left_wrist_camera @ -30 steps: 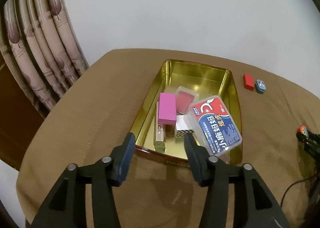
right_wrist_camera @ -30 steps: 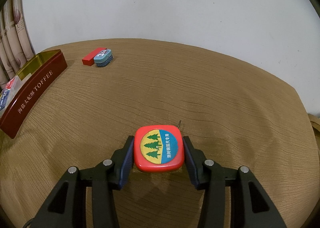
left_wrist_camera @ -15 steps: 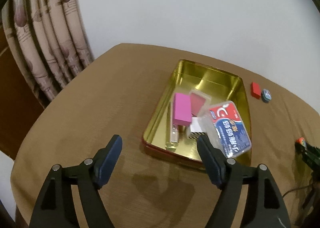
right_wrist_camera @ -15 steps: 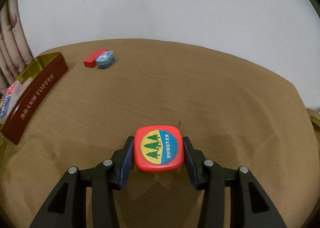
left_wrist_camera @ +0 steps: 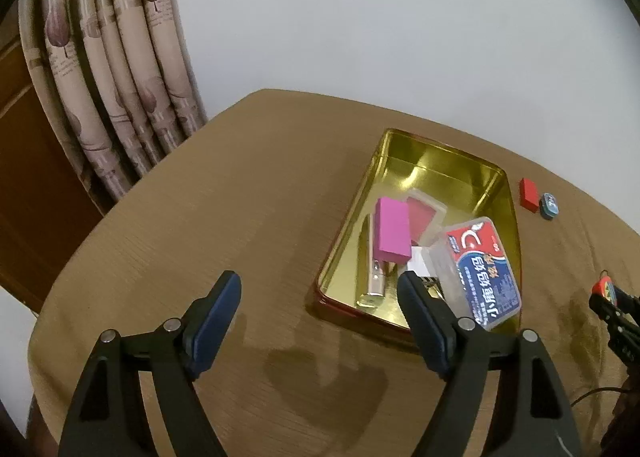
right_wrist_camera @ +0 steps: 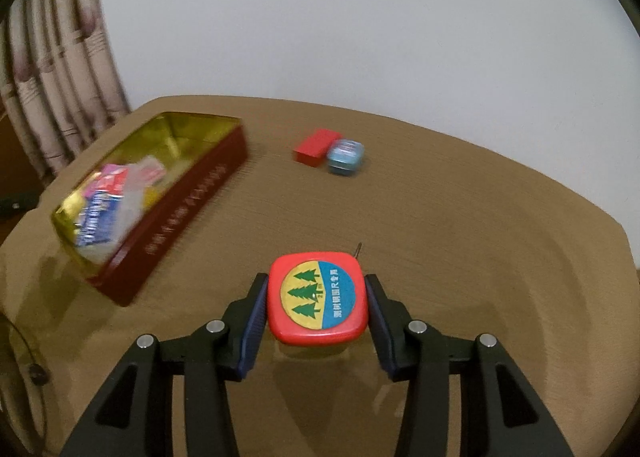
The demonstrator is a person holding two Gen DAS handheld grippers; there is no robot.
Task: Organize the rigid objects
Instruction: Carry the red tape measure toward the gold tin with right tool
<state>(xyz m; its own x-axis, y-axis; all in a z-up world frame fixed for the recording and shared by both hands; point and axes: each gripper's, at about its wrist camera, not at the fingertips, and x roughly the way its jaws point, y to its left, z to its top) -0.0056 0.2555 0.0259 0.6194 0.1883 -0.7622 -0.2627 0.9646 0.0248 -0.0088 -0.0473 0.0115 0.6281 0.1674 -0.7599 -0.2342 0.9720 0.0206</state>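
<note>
Right gripper (right_wrist_camera: 316,307) clenched on the red tape measure (right_wrist_camera: 318,299), pads pressed to both of its sides, carried clear of the tablecloth (right_wrist_camera: 460,217). Ahead and to its left — the open tin (right_wrist_camera: 192,193), already holding boxes; straight ahead, a red block (right_wrist_camera: 316,147) touching a small blue tin (right_wrist_camera: 346,157). Left gripper (left_wrist_camera: 320,297) released — jaws have just been opening, nothing between them, tin (left_wrist_camera: 432,161) ahead-right.

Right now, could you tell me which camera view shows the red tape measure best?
The right wrist view: the red tape measure sits large and sharp in the right gripper, its tree label facing the camera. The left wrist view shows only a small sliver of it at the right edge.
</note>
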